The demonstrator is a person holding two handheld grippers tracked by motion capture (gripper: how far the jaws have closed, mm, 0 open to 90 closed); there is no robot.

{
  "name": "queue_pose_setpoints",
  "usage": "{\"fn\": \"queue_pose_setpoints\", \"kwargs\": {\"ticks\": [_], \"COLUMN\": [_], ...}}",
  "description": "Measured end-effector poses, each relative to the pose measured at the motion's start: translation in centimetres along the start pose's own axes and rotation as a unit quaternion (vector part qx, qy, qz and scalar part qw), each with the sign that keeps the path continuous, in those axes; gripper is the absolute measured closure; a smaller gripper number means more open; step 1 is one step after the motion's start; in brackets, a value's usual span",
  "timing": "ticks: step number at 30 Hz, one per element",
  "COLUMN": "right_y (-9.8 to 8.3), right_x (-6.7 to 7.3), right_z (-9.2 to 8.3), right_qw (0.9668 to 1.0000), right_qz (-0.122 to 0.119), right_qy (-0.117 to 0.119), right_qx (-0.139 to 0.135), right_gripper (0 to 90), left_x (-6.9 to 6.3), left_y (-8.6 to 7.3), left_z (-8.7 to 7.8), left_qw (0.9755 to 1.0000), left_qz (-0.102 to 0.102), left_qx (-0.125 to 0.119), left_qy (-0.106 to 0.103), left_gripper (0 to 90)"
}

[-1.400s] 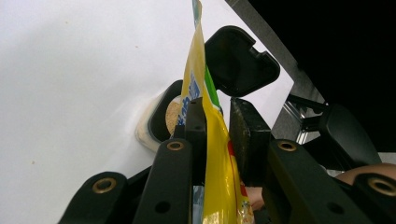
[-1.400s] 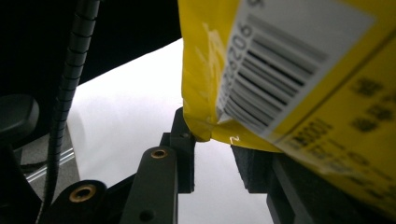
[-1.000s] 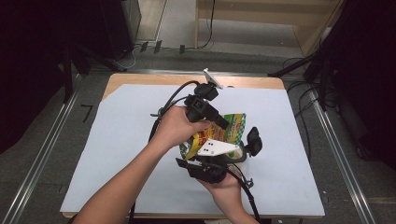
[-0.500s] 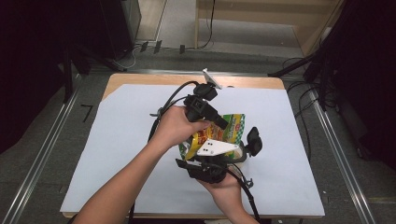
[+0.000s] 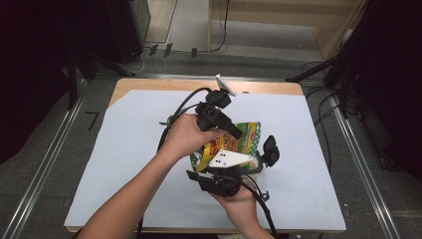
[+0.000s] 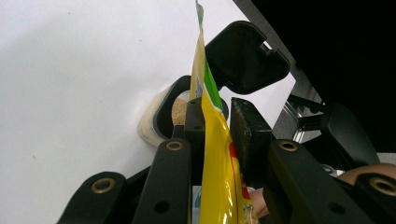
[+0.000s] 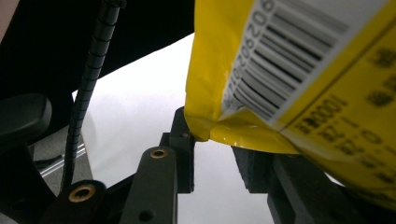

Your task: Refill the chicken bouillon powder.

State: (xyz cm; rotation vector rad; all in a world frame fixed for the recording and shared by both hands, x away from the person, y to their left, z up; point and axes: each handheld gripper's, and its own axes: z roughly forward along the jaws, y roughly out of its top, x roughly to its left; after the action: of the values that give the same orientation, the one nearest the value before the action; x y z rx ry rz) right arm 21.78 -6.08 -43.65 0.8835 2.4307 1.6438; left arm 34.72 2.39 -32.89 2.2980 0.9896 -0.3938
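A yellow and green pouch is held tilted above the white sheet. My left gripper is shut on its upper part; in the left gripper view the pouch stands edge-on between the jaws of the left gripper. My right gripper comes from below, and its jaws close on the bottom fold of the pouch. Just past the pouch sits a cream container holding brown powder, its black flip lid open. In the high view the container lies right of the grippers.
A white sheet covers the wooden table. Black cables trail from both grippers across it. Metal rails run along both sides on the floor, and dark equipment stands at the far left and right.
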Motion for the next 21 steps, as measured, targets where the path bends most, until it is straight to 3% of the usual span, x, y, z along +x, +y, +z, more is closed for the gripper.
{"fn": "queue_pose_setpoints", "kwargs": {"ticks": [21], "right_y": [0.16], "right_x": [-0.52], "right_z": [0.15], "right_qw": [0.9996], "right_qz": [-0.009], "right_qy": [-0.024], "right_qx": [-0.008], "right_gripper": [68.9], "left_x": [-0.48], "left_y": [0.17], "left_z": [-0.50], "left_qw": [0.9997], "left_qz": [0.009], "left_qx": [-0.021], "left_qy": [0.009], "left_gripper": [78.1]}}
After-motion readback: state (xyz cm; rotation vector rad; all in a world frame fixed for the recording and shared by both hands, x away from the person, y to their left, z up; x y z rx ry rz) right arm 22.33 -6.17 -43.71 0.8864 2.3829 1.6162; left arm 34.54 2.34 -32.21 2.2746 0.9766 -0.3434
